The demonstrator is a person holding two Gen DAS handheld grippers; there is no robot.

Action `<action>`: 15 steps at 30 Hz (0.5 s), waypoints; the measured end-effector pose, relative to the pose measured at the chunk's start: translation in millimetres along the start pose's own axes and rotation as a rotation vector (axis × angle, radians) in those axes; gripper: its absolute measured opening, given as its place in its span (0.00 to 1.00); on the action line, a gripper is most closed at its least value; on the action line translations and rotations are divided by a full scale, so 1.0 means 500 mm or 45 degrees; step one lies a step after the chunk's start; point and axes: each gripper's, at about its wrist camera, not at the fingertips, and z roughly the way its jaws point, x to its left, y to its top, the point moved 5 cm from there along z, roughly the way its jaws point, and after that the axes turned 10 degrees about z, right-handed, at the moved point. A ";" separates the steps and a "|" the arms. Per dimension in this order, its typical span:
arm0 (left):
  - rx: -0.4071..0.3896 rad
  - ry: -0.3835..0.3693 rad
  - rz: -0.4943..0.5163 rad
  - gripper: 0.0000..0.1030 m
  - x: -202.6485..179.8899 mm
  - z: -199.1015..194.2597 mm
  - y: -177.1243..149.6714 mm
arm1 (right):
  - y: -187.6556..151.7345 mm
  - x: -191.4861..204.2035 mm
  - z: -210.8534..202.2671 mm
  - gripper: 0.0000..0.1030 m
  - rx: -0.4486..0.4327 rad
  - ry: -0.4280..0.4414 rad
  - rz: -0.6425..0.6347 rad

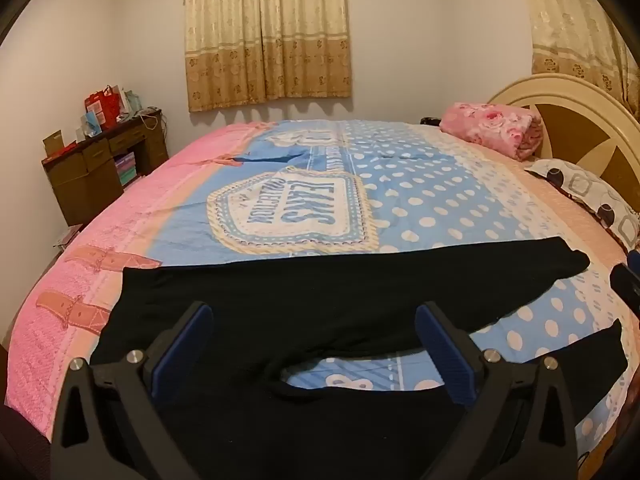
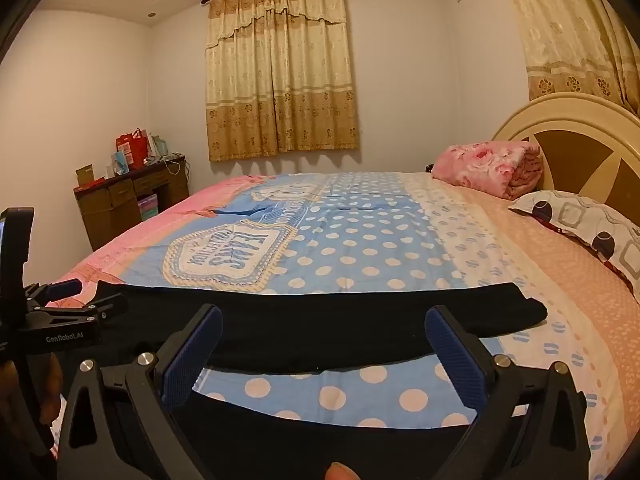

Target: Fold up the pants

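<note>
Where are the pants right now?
The black pants lie spread across the near edge of the bed, legs toward the headboard side, under both open grippers.

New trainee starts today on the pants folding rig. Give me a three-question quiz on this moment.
1. True or false: the black pants already lie folded in a stack.
2. What state are the left gripper and right gripper in? A) both open B) both shut C) one clamped on cloth
3. Fill in: the rolled pink floral blanket lies beside the ____.

Key: 1 false, spread with legs apart; 2 A; 3 headboard.
</note>
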 end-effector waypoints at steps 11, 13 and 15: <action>-0.037 0.031 0.031 1.00 -0.003 -0.012 0.015 | -0.005 -0.006 0.000 0.99 0.000 -0.005 0.000; -0.039 0.022 0.023 1.00 0.005 -0.008 0.007 | -0.008 -0.007 -0.002 0.99 0.008 -0.003 0.003; -0.041 0.024 0.022 1.00 0.005 -0.008 0.006 | -0.008 -0.014 -0.001 0.99 0.010 -0.005 0.005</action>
